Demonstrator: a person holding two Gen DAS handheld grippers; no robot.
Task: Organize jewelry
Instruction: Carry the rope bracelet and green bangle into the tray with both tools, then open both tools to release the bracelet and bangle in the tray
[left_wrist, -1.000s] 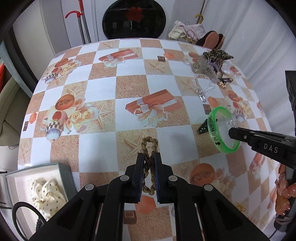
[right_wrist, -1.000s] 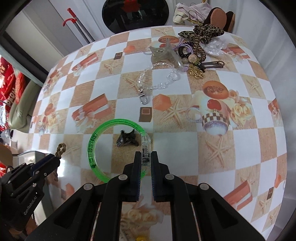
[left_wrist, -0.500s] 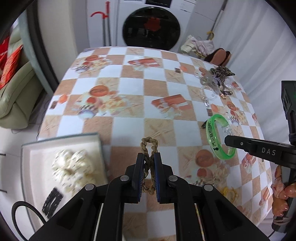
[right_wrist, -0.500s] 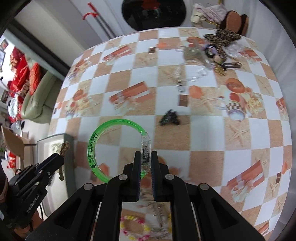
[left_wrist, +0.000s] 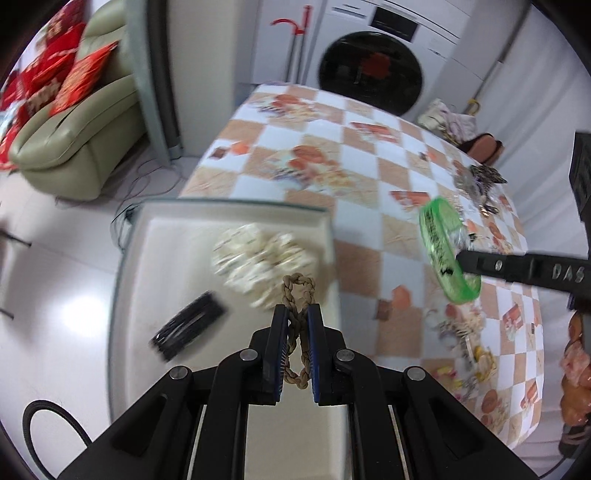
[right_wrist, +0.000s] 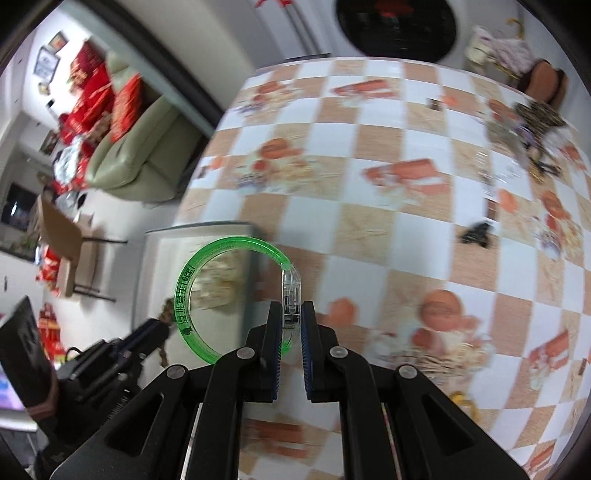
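Holding both tools off the surface, I see my left gripper (left_wrist: 297, 317) clamped on the tan braided rope bracelet (left_wrist: 298, 295), whose loop pokes out past the blue pads toward twelve o'clock and hangs over the white shallow tray with grey rim (left_wrist: 236, 205). Inside that tray a cream pearl-beaded scrunchie (left_wrist: 258, 258) lies just beyond the braid, and a black rectangular comb-style hair clip (left_wrist: 188, 330) sits at about nine o'clock from my fingers, apart from the scrunchie; both are blurred. The tray's right edge runs close along the left side of the round table with the orange-and-white checkered cloth (left_wrist: 362, 258), though whether the two touch I cannot tell. My right gripper (right_wrist: 291, 325) is closed on the clear clasp of the translucent green plastic bangle (right_wrist: 207, 280), which stands out toward ten o'clock in the right wrist view, its ring framing the tray's near corner (right_wrist: 199, 229). The left tool shows at eight o'clock there (right_wrist: 147, 332), near the bangle but apart from it. At two o'clock on the cloth a small black claw clip (right_wrist: 476, 232) lies alone, and a heap of mixed jewelry and hair accessories (right_wrist: 528, 129) sits near the far right edge. Bare cloth lies between the tray and that heap.
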